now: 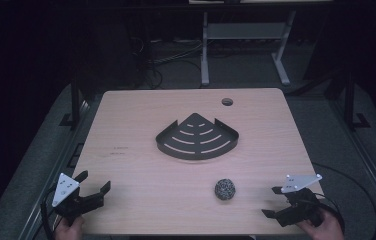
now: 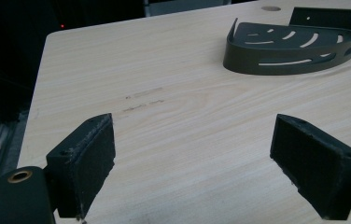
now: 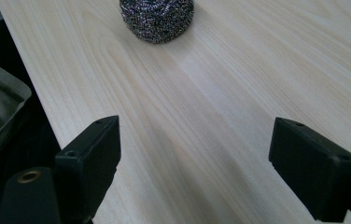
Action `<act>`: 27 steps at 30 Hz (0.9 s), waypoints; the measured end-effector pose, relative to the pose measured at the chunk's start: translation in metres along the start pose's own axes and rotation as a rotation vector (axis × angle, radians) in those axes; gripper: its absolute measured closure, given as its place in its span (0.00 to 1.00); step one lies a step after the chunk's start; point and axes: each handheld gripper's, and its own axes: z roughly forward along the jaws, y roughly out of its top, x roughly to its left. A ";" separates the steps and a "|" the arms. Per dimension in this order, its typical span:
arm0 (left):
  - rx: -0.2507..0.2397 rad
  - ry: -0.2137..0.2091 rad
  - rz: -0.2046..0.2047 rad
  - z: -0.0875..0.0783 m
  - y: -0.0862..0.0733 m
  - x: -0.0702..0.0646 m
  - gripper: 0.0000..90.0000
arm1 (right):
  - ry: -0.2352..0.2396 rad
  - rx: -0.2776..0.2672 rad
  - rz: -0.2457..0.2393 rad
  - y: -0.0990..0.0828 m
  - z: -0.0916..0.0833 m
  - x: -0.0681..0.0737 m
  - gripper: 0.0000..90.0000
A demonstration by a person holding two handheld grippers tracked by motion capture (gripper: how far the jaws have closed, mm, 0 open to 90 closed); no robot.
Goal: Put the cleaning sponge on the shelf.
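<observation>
A light wooden table [image 1: 141, 175] with rounded corners stands in a dark room, with a small round hole [image 1: 227, 102] near its far edge. Near the table's middle, slightly toward the far side, lies a dark metal corner shelf basket [image 1: 197, 137], fan-shaped with curved slots in its floor and a low rim; in the left gripper view it sits at the upper right. Closer to the person and right of centre rests a small round steel-wool scouring ball [image 1: 224, 189], well apart from the basket. The left gripper [image 1: 94, 185] is held at the table's near left corner, its jaws spread wide apart and holding nothing. The right gripper [image 1: 271, 201] is held at the near right corner, jaws likewise wide apart and empty, with the scouring ball ahead of it in the right gripper view.
</observation>
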 end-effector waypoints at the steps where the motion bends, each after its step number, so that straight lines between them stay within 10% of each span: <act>1: 0.000 0.000 -0.002 0.001 0.000 0.000 0.15 | 0.007 0.002 -0.004 0.001 0.000 0.001 0.18; 27: -0.006 0.001 0.003 -0.001 0.000 -0.001 0.15 | 0.027 0.053 -0.075 0.025 0.011 0.011 0.18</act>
